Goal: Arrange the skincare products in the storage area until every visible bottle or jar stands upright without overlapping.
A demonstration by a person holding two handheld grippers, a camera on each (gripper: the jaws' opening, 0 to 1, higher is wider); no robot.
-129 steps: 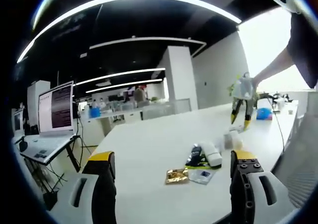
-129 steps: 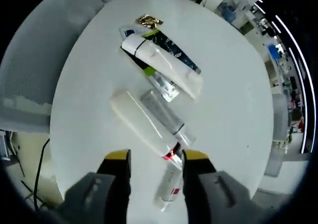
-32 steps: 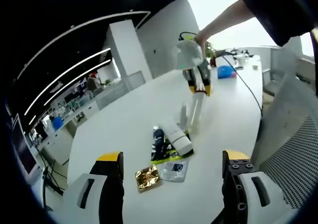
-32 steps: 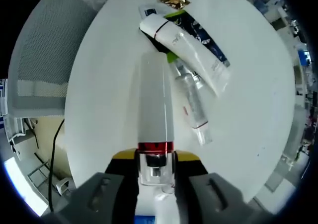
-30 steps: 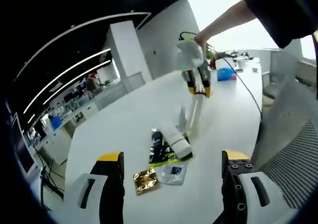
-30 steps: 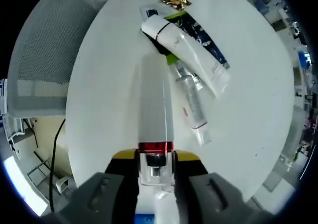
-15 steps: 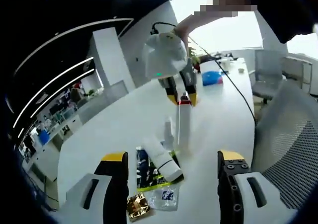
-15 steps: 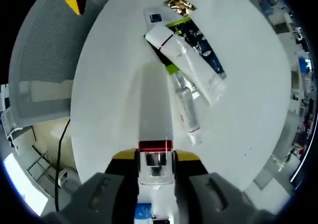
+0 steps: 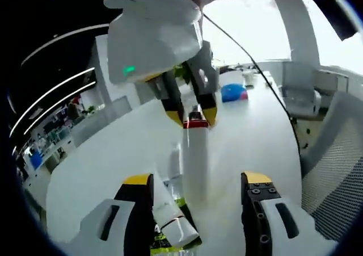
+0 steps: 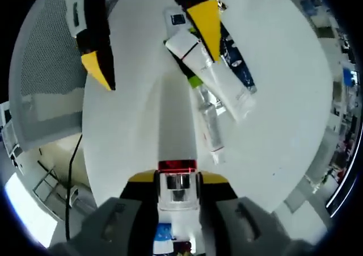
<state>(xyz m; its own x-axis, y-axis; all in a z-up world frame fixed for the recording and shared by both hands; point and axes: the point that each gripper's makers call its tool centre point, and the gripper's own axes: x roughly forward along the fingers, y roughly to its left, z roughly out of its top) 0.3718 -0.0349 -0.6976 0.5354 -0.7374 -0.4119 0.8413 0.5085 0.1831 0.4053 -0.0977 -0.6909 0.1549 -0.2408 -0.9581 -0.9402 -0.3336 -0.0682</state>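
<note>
White and round, the desk (image 10: 125,125) carries a pile of tubes (image 10: 218,80) lying flat. My right gripper (image 10: 177,179) has its jaws clamped on the red-banded neck of the white bottle (image 10: 177,125) to stand it upright clear of them. My left gripper (image 9: 195,182), jaws wide and empty, frames that bottle's standing side, while the right gripper view looks down its length.

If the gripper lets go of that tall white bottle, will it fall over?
It might. The tall white bottle with a red band looks narrow for its height, so a nudge could tip it. The right gripper grips only its top, and its smooth sides look slippery.
</note>
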